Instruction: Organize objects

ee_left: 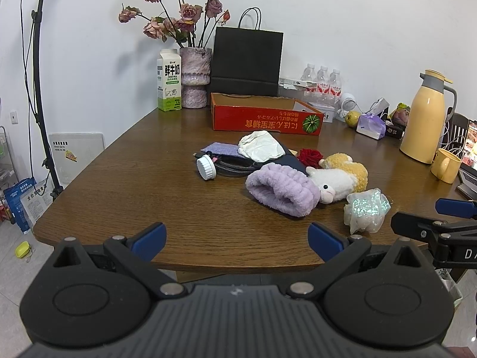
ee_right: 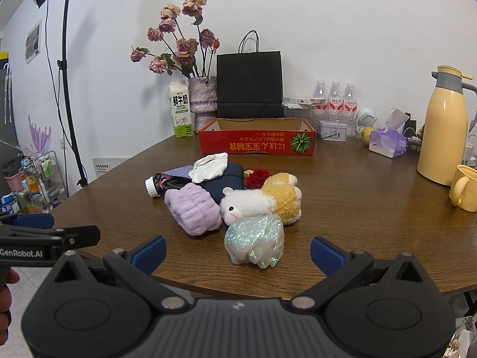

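Objects: a loose heap of soft and hard things lies near the middle of the table [ee_right: 357,208], between the front edge and the red box.
Left gripper [ee_left: 237,240]: black plastic with blue finger pads, jaws spread wide and holding nothing, hovering over the table's front edge.
Right gripper [ee_right: 238,253]: same build, jaws wide and empty, just short of the iridescent bag.
Iridescent bag [ee_right: 255,241]: crinkled, glittery translucent film bunched into a lump, nearest piece of the heap, touching the plush toy behind it.
Purple band [ee_right: 193,208]: fluffy lilac terry cloth, ribbed and rolled into a thick loop, lying against the plush toy's head.
Plush toy [ee_right: 262,200]: a lamb on its side, smooth white face and curly yellow fleece on its body.
Red rose [ee_right: 258,177]: velvety artificial bloom, just behind the plush toy.
Navy pouch [ee_right: 229,176]: dark, smooth and rounded, partly under a crumpled white wrapper [ee_right: 208,167].
White cap [ee_right: 152,188]: round ridged plastic, at the heap's left end beside a coiled dark cable [ee_right: 173,182].
Purple cloth [ee_right: 179,171]: flat knit piece, tucked under the wrapper.
Red box [ee_right: 256,143]: shallow open cardboard tray with a printed green pumpkin, behind the heap.
Far edge: milk carton [ee_right: 180,109], fuzzy pink vase [ee_right: 202,98] of dried roses, matte black paper bag [ee_right: 249,83], yellow jug [ee_right: 442,131].
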Motion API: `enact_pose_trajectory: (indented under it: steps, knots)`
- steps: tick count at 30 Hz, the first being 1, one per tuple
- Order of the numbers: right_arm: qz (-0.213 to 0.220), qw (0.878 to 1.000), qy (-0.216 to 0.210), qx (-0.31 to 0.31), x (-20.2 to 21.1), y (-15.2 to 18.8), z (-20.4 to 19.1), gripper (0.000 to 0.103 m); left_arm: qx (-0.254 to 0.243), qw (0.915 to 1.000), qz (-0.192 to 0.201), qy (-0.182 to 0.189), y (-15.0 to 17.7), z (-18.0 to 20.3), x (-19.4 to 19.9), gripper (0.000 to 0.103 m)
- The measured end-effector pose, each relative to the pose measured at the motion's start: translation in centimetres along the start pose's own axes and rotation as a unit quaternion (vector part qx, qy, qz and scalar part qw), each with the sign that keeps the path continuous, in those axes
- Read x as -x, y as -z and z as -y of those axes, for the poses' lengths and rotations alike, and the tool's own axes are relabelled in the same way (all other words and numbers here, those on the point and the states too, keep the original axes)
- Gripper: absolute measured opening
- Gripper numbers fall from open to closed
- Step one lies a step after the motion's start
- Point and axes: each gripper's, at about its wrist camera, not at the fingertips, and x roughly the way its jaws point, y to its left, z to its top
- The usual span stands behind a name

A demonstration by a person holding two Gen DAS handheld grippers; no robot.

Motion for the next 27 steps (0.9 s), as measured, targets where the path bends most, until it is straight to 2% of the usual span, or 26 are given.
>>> enact_pose_trajectory:
  steps: [27]
  knots:
    - [-0.008, 1.0, 0.002, 0.013, -0.9, 0.62, -0.19, 0.103, 0.005, 0.9999, -0.01, 0.006, 0.11, 0.03, -0.78, 0.103]
